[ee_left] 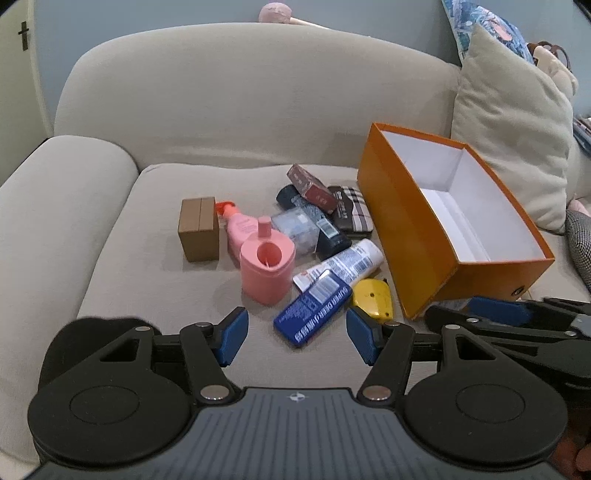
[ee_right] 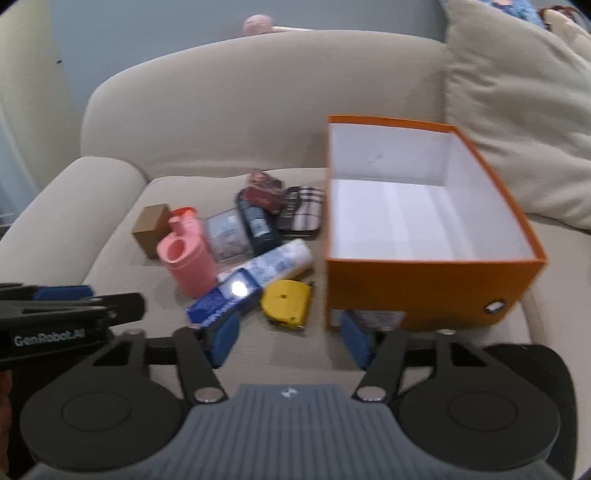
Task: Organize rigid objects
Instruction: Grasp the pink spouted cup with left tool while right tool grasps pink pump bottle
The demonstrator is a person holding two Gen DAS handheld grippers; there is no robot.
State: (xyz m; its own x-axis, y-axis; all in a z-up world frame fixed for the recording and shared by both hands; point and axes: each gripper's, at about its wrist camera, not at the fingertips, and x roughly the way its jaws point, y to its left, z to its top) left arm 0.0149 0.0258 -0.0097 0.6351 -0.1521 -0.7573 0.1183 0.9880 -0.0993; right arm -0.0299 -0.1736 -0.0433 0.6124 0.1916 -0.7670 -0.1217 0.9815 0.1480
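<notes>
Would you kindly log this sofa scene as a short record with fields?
surface: beige sofa seat
container: orange box, open, nothing visible inside
loose items: brown box, pink container upright, blue pack, yellow tape measure, white tube
left gripper: open, holding nothing
right gripper: open, holding nothing

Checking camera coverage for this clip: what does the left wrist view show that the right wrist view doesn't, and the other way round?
Left wrist only: the patterned pillow behind the beige cushion, and readable print on the blue pack. Right wrist only: the label low on the orange box's near side, and the left gripper's printed side. Both: the empty orange box, yellow tape measure, pink container, brown box, both grippers open and holding nothing.
</notes>
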